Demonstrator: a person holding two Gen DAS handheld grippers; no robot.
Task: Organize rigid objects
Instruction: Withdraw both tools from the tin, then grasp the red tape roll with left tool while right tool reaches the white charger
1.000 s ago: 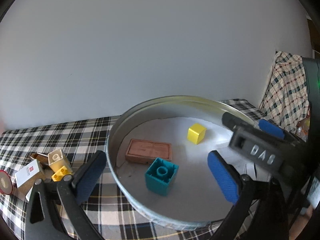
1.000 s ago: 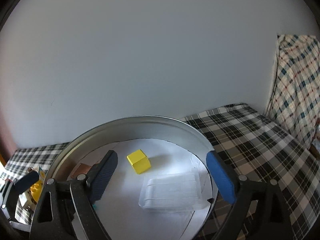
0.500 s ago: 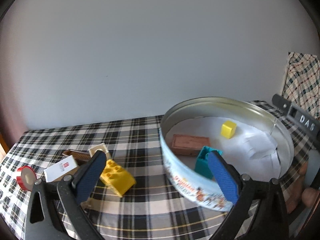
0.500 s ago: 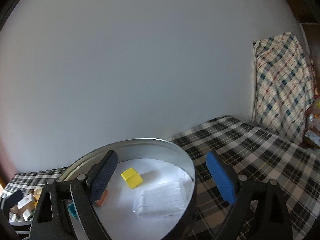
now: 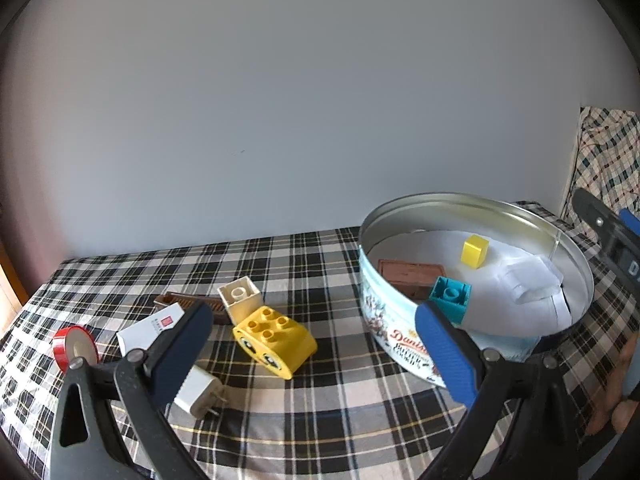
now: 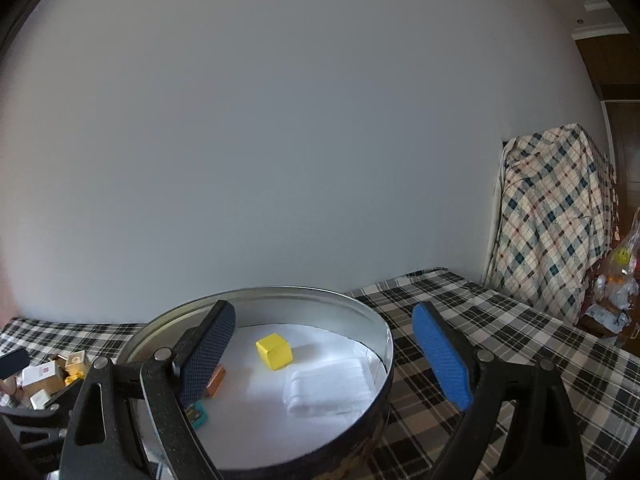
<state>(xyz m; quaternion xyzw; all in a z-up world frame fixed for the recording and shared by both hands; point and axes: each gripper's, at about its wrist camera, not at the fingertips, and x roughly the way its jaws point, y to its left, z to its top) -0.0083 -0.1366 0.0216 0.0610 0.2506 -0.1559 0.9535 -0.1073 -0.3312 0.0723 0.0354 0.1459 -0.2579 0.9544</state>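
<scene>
Cookie tin (image 5: 384, 320) holds a yellow cube (image 5: 475, 251), teal brick (image 5: 451, 298) and brown block (image 5: 412, 273). Left out on the cloth: yellow Duplo brick (image 5: 274, 338), charger (image 5: 198, 394), red tape (image 5: 75, 347). Left gripper (image 5: 308, 354) and right gripper (image 6: 324, 354) both spread, empty.

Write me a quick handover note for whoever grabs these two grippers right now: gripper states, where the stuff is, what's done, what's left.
Left gripper: open, empty, facing the loose pile.
Right gripper: open, empty, over the cookie tin.
In the tin: yellow cube, teal brick, brown block, clear plastic tray.
Still on the checked cloth: yellow eyed brick, cream brick, brown comb-like piece, white card box, white charger, red tape roll.
Left: move those into the tin.
</scene>
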